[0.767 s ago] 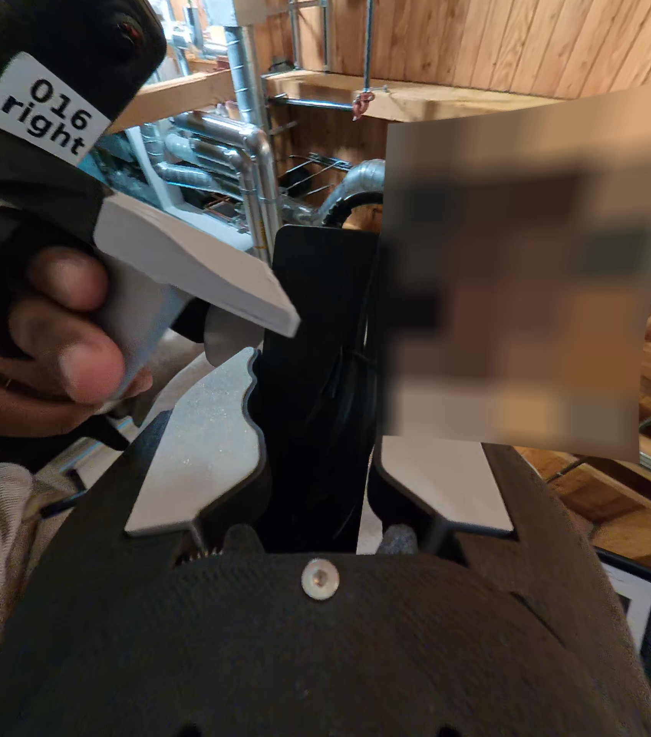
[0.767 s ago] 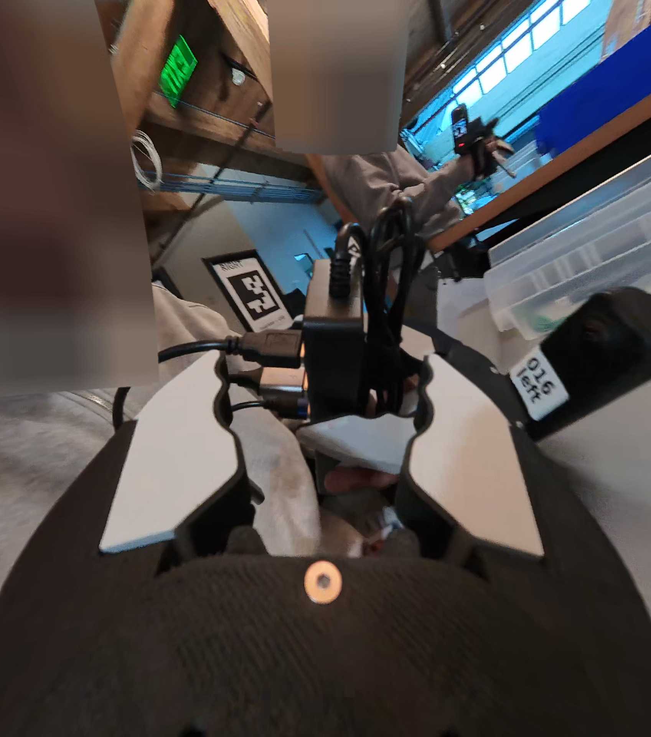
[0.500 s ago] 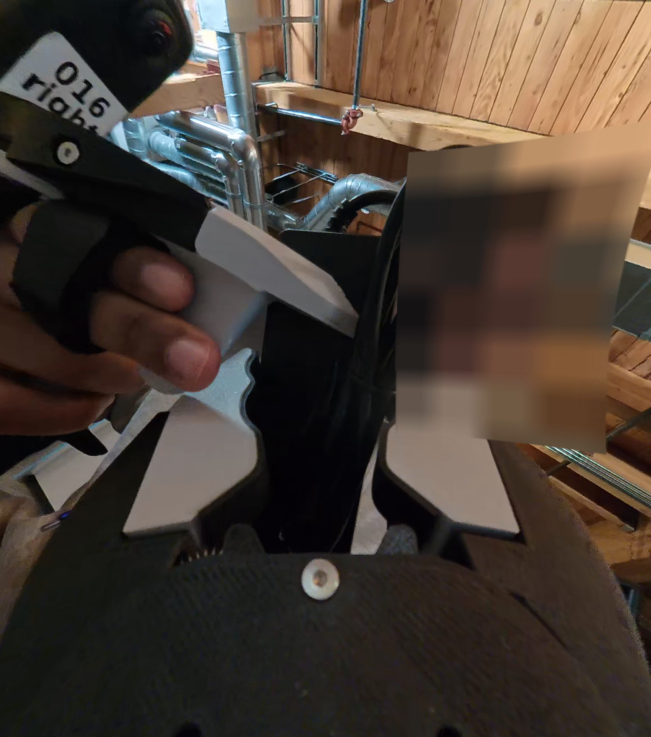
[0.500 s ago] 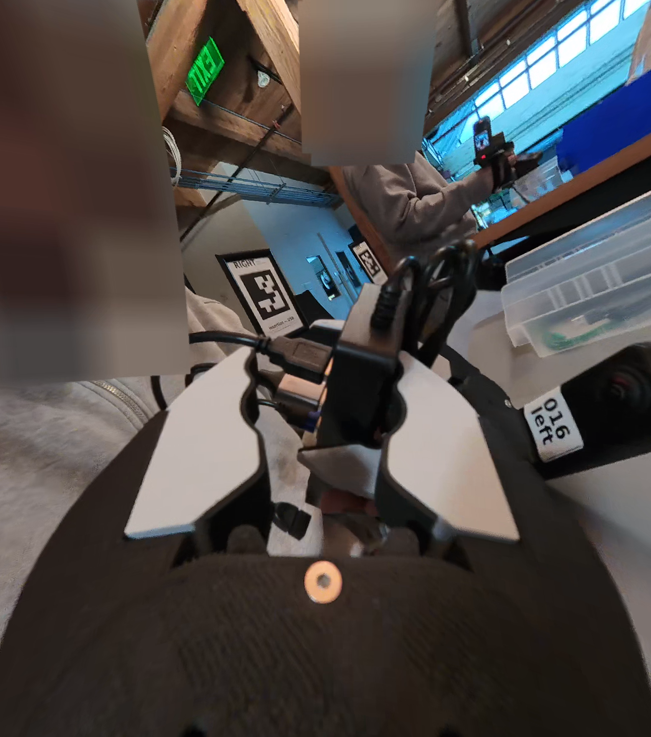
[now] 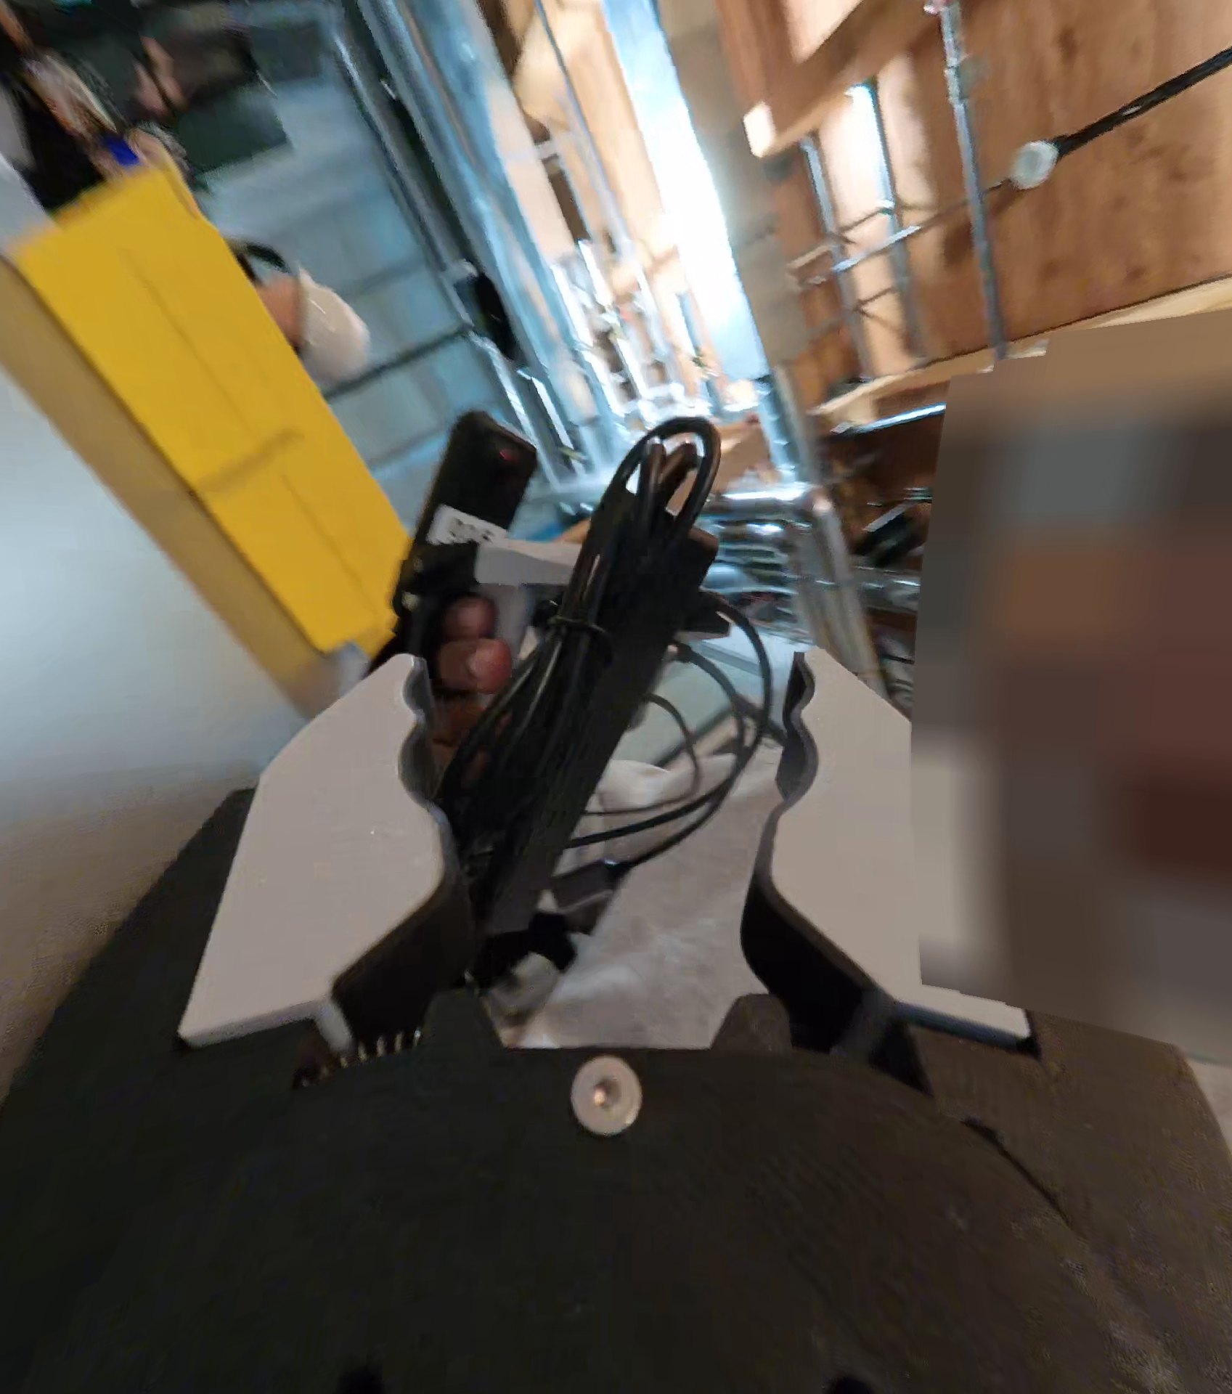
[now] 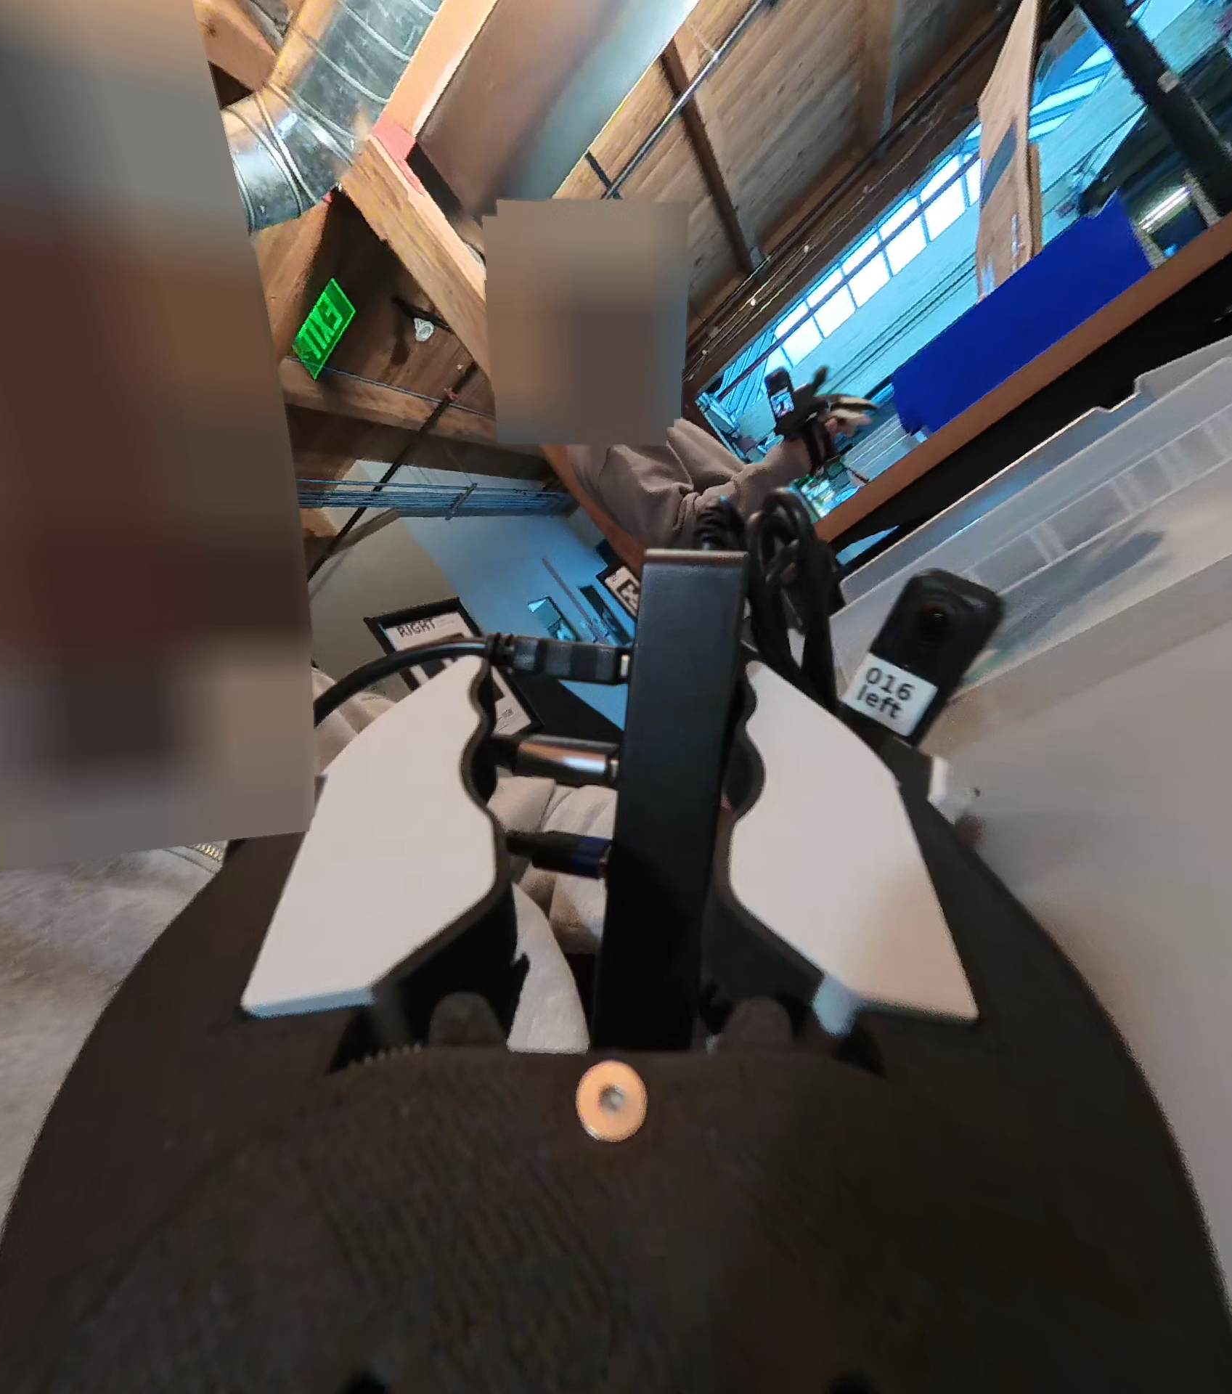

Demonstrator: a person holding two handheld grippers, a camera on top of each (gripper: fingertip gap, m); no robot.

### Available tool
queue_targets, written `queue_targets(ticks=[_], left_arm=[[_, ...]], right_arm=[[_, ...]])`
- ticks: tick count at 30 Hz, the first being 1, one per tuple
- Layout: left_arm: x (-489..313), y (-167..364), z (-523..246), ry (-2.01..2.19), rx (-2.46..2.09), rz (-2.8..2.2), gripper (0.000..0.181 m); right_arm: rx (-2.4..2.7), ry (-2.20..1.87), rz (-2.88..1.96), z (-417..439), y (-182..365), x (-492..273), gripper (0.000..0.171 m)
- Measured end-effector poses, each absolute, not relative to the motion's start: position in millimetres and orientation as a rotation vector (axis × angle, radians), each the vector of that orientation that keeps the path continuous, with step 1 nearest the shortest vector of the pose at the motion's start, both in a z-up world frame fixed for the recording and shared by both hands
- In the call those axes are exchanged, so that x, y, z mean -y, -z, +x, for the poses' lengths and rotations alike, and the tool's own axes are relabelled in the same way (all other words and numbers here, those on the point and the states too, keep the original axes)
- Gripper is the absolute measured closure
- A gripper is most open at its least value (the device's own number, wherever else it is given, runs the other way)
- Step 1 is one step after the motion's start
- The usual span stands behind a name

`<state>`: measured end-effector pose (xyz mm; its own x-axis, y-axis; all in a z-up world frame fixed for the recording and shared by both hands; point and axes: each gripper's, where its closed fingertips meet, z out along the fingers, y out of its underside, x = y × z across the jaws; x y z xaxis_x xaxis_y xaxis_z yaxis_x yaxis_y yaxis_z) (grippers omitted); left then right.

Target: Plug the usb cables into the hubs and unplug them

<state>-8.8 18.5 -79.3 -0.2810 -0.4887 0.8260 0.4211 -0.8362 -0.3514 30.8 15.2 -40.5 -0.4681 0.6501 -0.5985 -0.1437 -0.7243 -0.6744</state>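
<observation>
A black USB hub (image 6: pixel 680 754) stands lengthwise between my right gripper's (image 6: pixel 612 694) fingers. The right finger presses the hub's side. The left finger sits against the ends of three USB plugs (image 6: pixel 560 758) in its ports, so the gripper is closed on the hub and plugs. A tied black cable coil (image 6: pixel 786 573) hangs on the hub's far side. In the left wrist view my left gripper (image 5: pixel 605 675) is wide open. The hub (image 5: pixel 597 716) and coil (image 5: pixel 620 573) lean against its left finger. The right gripper's body (image 5: pixel 477 490) and a hand show behind.
Clear plastic bins (image 6: pixel 1088 528) stand on a white table (image 6: pixel 1125 905) at the right. A yellow panel (image 5: pixel 220 422) is at the left. A grey sweatshirt (image 6: pixel 32 1018) lies close below. Another person (image 6: pixel 673 483) with a gripper stands far off. There are wooden walls and metal pipes behind.
My left gripper has opened and let go of the hub. My right gripper has closed around the hub and its plugs. Both views have swung round.
</observation>
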Motion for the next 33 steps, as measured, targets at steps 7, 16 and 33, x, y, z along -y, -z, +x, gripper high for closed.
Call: queue_targets(ticks=[7, 16, 33], left_arm=[[-33.7, 96.2, -16.1, 1.641, -0.2, -1.6, 0.091], [-4.1, 124.0, 41.3, 1.421, -0.537, -1.786, 0.088], [1.7, 114.1, 37.8, 1.664, -0.47, -1.736, 0.148]], right_arm=[[0.66, -2.176, -1.249, 37.4, 40.7, -33.1, 0.111], [0.503, -2.168, -1.27, 35.1, 44.7, -44.1, 0.111], [0.499, -2.064, -1.255, 30.8, 40.9, -42.0, 0.109]])
